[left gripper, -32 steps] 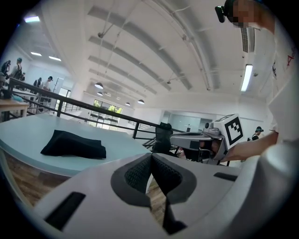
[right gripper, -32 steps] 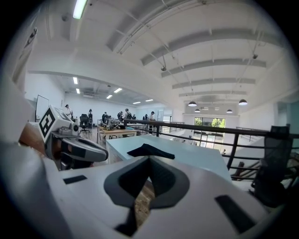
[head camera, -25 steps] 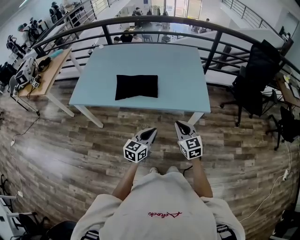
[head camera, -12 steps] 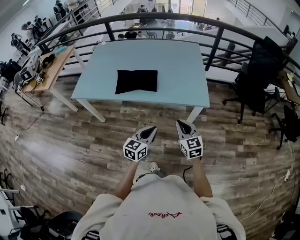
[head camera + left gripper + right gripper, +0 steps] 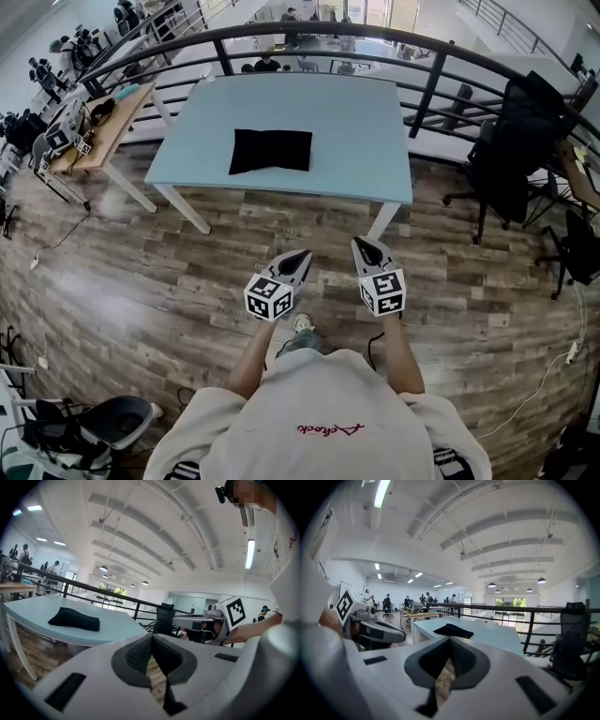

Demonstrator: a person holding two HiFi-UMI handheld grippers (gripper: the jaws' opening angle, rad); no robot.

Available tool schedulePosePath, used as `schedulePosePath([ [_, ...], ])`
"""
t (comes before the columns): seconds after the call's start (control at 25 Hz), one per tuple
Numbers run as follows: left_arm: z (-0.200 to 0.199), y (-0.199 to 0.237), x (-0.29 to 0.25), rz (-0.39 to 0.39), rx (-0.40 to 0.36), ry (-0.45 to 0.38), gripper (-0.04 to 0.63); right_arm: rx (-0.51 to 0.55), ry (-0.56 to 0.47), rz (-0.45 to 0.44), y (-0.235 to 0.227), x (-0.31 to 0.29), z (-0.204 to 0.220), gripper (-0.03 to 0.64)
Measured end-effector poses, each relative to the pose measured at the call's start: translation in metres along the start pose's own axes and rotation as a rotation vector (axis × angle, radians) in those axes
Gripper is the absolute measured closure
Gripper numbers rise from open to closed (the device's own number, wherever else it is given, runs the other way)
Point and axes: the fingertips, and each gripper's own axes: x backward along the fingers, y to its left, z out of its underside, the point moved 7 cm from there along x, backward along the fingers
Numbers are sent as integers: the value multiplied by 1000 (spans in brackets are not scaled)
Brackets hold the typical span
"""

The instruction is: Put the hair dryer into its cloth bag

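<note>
A light blue surface [image 5: 366,141] in a big room is carrying the black cloth bag [image 5: 271,150]. It is looking soft and floppy, so pinching an edge seems best. The left gripper [image 5: 301,255] and right gripper [image 5: 362,246] are pressing their fingers together, empty, well away.

The bench [image 5: 361,141] stands ahead of the person, with a stretch of floor [image 5: 169,281] between. The cloth bag [image 5: 271,150] lies flat on the bench, left of its middle and apart from every edge. The left tool [image 5: 302,254] and the right tool [image 5: 361,244] sit side by side over the floor, near each other but not touching, well short of the bench's near edge. A railing [image 5: 433,82] curves behind the bench and round to both sides. An office chair [image 5: 511,155] stands right of the bench, just beside the railing. A side bench [image 5: 112,131] carrying equipment stands to the left.
</note>
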Motion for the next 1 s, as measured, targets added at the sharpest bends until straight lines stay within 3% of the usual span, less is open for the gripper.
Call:
schedulePosePath([
  [0.4, 15, -14, 4, -18, 0, 33, 588, -16, 19, -4, -3, 19, 11, 601],
  [1.0, 0, -3, -2, -49, -16, 24, 588, -23, 21, 18, -20, 18, 10, 601],
])
